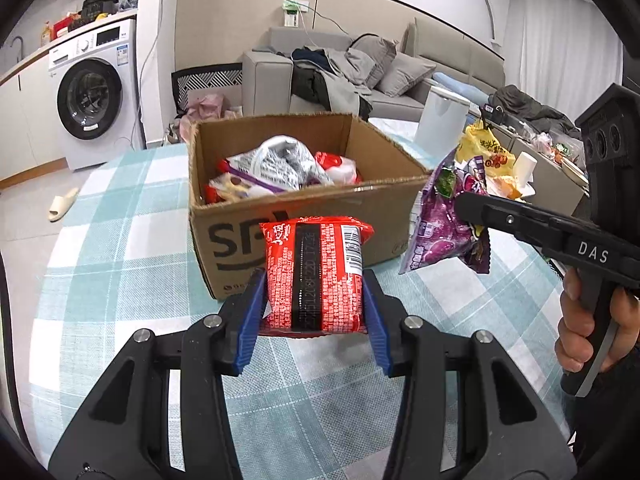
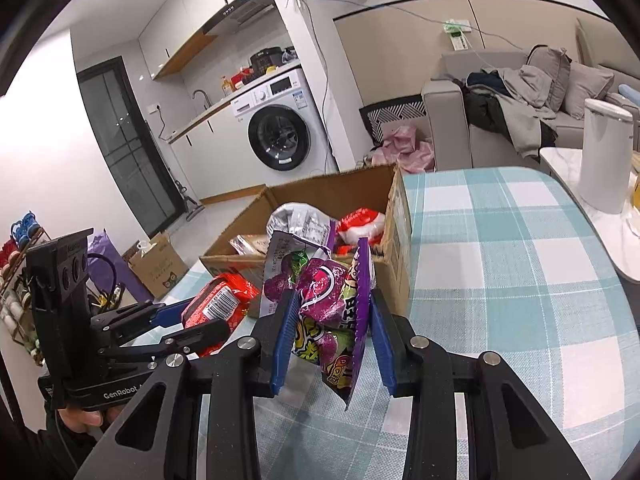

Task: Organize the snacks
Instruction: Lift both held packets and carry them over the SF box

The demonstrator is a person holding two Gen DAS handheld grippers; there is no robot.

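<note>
- Two grippers hold snacks above the checked table (image 1: 120, 240).
- Left gripper (image 1: 314, 312) pinches a red packet (image 1: 316, 272); cardboard box (image 1: 240, 236) reads "SF".
- Right gripper (image 2: 332, 344), marked "DAS", clamps a purple bag (image 2: 324, 304).

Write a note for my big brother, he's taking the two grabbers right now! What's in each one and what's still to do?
Left gripper: shut on the red crinkly plastic snack packet, held above the checked tablecloth, just in front of the box.
Right gripper: shut on the purple shiny plastic snack bag, held beside the box's near corner.
Open brown cardboard box: on the table, already holding several packets.
Done: some snacks are boxed.
Left: probably drop both held packs into the box.
</note>
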